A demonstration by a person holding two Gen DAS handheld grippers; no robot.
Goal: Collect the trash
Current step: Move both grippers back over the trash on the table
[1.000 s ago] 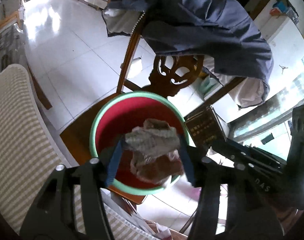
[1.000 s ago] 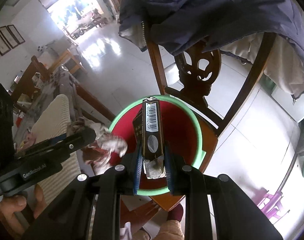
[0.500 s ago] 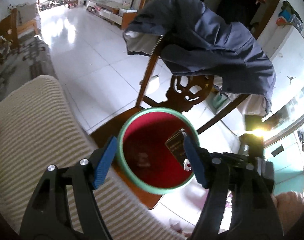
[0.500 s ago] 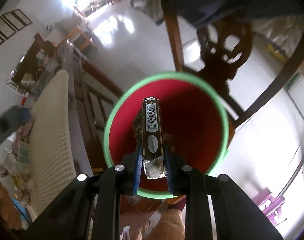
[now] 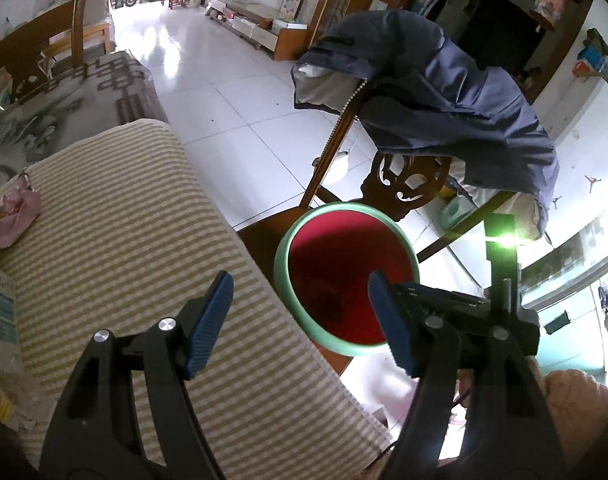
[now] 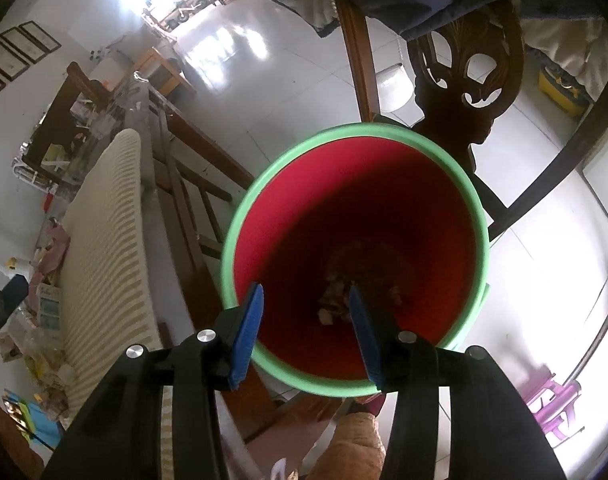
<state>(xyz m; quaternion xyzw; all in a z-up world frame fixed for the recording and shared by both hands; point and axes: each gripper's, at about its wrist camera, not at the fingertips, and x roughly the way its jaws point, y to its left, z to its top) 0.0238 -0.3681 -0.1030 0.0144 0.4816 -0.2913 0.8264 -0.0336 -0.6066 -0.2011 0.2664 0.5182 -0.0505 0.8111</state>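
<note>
Wooden chair seat (image 5: pixel 264 236) raises our bucket (image 6: pixel 355 256) within reach; right gripper (image 6: pixel 304 320), jaws just spreading, empty above dropped trash (image 6: pixel 339 300); left gripper (image 5: pixel 300 320) spread, empty.

Left gripper (image 5: pixel 300 320): black angular fingers, ribbed blue pads (image 5: pixel 210 322), two silver screws on each finger. Right gripper (image 6: pixel 304 332): same black build, blue pads (image 6: pixel 246 334), silver screws. Fuzzy pinkish sleeve (image 5: pixel 575 412), lower right of the left wrist view.

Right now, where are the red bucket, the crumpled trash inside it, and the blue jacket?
red bucket (image 6: pixel 240 236), right wrist view, green rim.
crumpled trash (image 6: pixel 335 300), right wrist view, pale lump.
blue jacket (image 5: pixel 435 92), left wrist view, draped fabric.
</note>
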